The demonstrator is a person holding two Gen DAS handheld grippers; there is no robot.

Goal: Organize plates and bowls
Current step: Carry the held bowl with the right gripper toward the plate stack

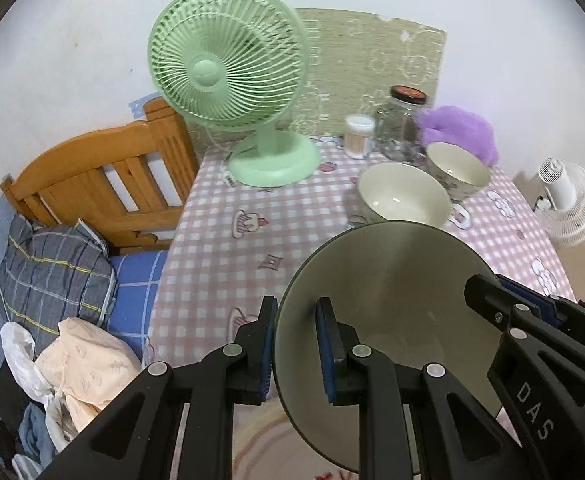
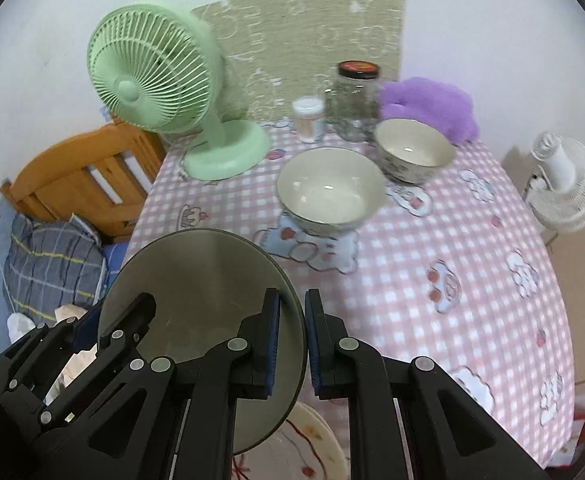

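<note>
Left wrist view shows my left tongs (image 1: 294,350) clamped on the grey plate (image 1: 392,300) above the tabletop (image 1: 220,248), my right tongs (image 2: 292,344) pinching its opposite rim; stiff, glossy, probably breakable, so rim grips suit.

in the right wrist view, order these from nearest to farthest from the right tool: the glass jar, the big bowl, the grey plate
1. grey plate, clamped at its rim in the right tool.
2. big bowl, mid-table, ahead of the tool.
3. glass jar, at the table's far edge by the wall.
</note>
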